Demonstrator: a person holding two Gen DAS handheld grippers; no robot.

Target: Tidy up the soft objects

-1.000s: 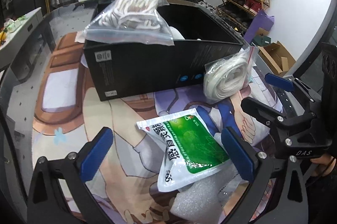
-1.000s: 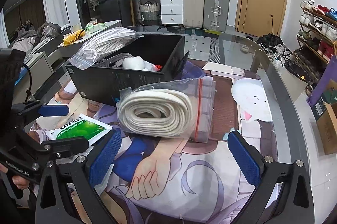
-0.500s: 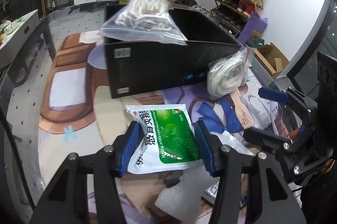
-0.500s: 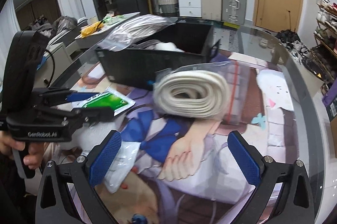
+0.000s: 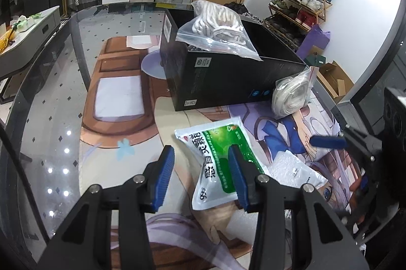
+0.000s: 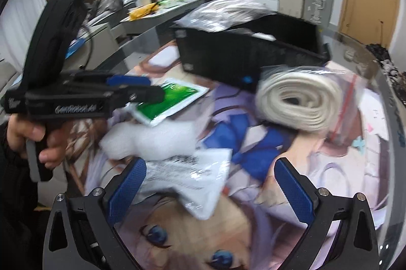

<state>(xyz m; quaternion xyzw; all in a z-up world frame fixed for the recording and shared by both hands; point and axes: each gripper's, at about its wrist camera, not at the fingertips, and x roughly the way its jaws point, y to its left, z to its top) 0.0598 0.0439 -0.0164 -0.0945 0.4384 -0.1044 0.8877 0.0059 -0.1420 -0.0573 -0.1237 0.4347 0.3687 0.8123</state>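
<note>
Left gripper (image 5: pixel 200 173) fingers narrowed since a second ago, half-open around green sachet (image 5: pixel 223 158) edge, not clamped. Right gripper (image 6: pixel 210 188) wide, empty.

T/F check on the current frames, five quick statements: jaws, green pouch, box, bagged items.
1. The left gripper grips the green pouch. False: its jaws are part open, with only one finger over the pouch.
2. The right gripper has its jaws wide open. True.
3. A bag of rope rests on the black box rim. True.
4. The bagged white roll sits inside the box. False: it lies outside, beside the box.
5. The green pouch is in the box. False: it lies on the printed mat.
</note>
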